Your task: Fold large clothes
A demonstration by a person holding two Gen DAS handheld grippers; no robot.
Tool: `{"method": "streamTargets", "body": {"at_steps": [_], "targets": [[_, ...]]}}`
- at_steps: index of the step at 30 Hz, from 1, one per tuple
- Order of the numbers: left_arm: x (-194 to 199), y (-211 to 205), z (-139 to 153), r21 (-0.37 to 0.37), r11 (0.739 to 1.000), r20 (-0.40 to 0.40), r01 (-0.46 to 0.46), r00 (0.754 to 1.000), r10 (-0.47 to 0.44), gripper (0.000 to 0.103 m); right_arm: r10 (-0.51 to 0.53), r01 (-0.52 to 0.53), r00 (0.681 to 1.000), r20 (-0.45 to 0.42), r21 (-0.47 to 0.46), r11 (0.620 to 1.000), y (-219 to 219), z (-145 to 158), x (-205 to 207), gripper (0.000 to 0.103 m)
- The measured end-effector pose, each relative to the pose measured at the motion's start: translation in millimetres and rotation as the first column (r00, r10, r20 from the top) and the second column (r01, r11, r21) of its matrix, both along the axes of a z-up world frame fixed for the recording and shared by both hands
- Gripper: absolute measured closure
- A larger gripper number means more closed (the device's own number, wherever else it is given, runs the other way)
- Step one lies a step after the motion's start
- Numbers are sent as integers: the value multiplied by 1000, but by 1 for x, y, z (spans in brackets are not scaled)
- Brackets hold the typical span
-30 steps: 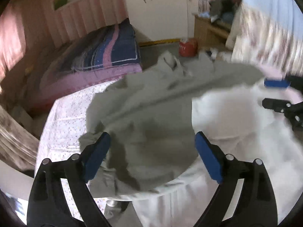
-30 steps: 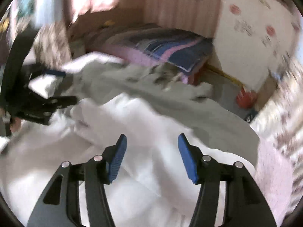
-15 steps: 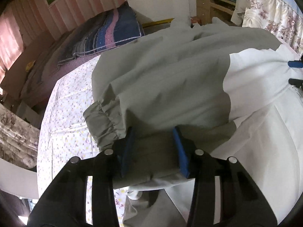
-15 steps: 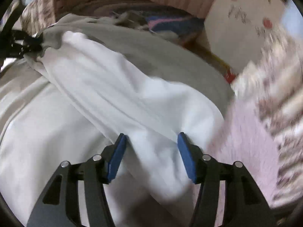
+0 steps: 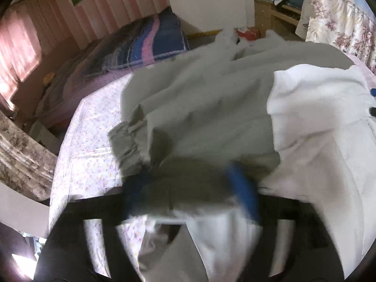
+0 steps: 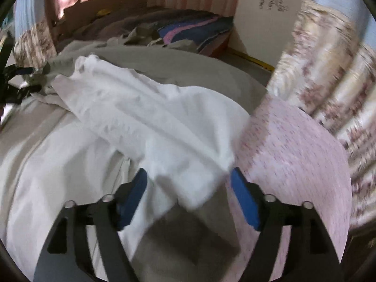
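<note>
A large grey and white jacket [image 5: 211, 108] lies spread on the bed. Its grey elastic cuff [image 5: 127, 145] points left in the left wrist view. My left gripper [image 5: 191, 190] is blurred and its jaws are opening wide, with a grey fold of the jacket lying loose between the blue pads [image 5: 244, 195]. In the right wrist view a white sleeve [image 6: 150, 117] lies folded across the jacket [image 6: 188, 68]. My right gripper [image 6: 189, 199] is opening, the sleeve's end resting between its pads without being pressed. The left gripper [image 6: 21, 80] shows at the far left edge there.
The bed has a pale floral sheet [image 5: 89, 127] and a pink one [image 6: 293, 145]. A striped blue and pink quilt [image 5: 145, 44] lies on a second bed behind. Floral curtains [image 6: 329, 75] hang at the right. A wooden desk [image 5: 270, 11] stands at the back.
The left gripper narrowed on the grey hem half a second ago and has now spread wide again. The right gripper's jaws have widened, and the white sleeve now lies flatter across the jacket.
</note>
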State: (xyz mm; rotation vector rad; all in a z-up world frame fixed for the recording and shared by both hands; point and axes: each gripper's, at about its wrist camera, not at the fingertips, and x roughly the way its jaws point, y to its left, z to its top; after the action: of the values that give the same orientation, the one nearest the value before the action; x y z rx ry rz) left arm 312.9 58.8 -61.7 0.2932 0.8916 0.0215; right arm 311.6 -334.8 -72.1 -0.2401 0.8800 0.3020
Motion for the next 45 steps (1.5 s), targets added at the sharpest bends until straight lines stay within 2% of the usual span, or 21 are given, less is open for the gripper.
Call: {"method": "streamTargets", "body": {"at_steps": [2, 3, 6, 8, 10, 12, 14, 16, 18, 20, 21, 24, 25, 26, 27, 30, 33, 35, 39, 42, 45], "targets": [[-17, -10, 8, 83, 997, 72, 3, 997, -9, 3, -30, 29, 999, 28, 44, 999, -11, 10, -14, 26], [-23, -15, 10, 102, 995, 80, 14, 997, -22, 3, -54, 49, 997, 59, 79, 996, -17, 19, -26, 17], [-44, -26, 18, 125, 992, 111, 34, 993, -48, 3, -168, 144, 970, 175, 139, 980, -33, 47, -61, 6], [-60, -30, 26, 116, 993, 134, 38, 990, -54, 3, -250, 216, 929, 272, 149, 965, -37, 66, -88, 3], [-74, -31, 35, 82, 996, 152, 37, 987, -49, 3, -318, 279, 868, 381, 157, 948, -37, 85, -120, 2], [-95, -26, 47, 24, 999, 181, 42, 982, -46, 3, -374, 345, 785, 493, 151, 926, -33, 98, -156, 2], [-112, -18, 56, -30, 999, 203, 34, 979, -27, 3, -408, 393, 744, 529, 147, 908, -29, 103, -180, 2], [-129, -8, 63, -101, 994, 218, 28, 976, -5, 3, -410, 375, 774, 483, 172, 911, -30, 101, -193, 2], [-152, 7, 70, -210, 977, 219, 35, 976, 12, 3, -428, 380, 811, 399, 196, 904, -30, 90, -206, 2], [-176, 18, 74, -296, 954, 245, 46, 969, 29, 3, -450, 399, 809, 377, 210, 893, -31, 81, -217, 2], [-186, 22, 75, -314, 949, 264, 40, 963, 47, 3, -477, 430, 787, 390, 208, 879, -31, 79, -228, 2], [-216, 26, 73, -282, 959, 282, 4, 956, 79, 3, -534, 483, 715, 450, 235, 844, -34, 77, -256, 2], [-224, 26, 71, -255, 967, 276, -5, 958, 77, 3, -542, 498, 711, 448, 224, 838, -35, 75, -261, 2], [-234, 27, 68, -230, 973, 265, -27, 960, 89, 3, -541, 504, 720, 434, 209, 838, -35, 71, -264, 2], [-243, 31, 64, -227, 972, 258, -59, 959, 118, 3, -530, 504, 746, 403, 179, 845, -35, 63, -266, 2], [-262, 45, 50, -263, 955, 203, -139, 959, 196, 3, -500, 508, 786, 364, 82, 857, -32, 44, -274, 2], [-283, 59, 36, -287, 936, 154, -204, 954, 256, 3, -500, 528, 800, 331, 7, 849, -34, 28, -286, 2], [-298, 65, 29, -288, 928, 144, -239, 947, 288, 3, -526, 538, 804, 279, 38, 842, -45, 20, -293, 2], [-317, 65, 10, -308, 920, 75, -243, 958, 278, 3, -547, 534, 808, 220, 118, 837, -58, 12, -310, 3], [-325, 53, -4, -314, 928, 38, -200, 974, 223, 3, -525, 517, 826, 207, 97, 851, -52, 7, -320, 4], [-331, 42, -19, -291, 940, -1, -180, 982, 188, 3, -494, 488, 851, 175, 81, 869, -46, 2, -331, 13]]}}
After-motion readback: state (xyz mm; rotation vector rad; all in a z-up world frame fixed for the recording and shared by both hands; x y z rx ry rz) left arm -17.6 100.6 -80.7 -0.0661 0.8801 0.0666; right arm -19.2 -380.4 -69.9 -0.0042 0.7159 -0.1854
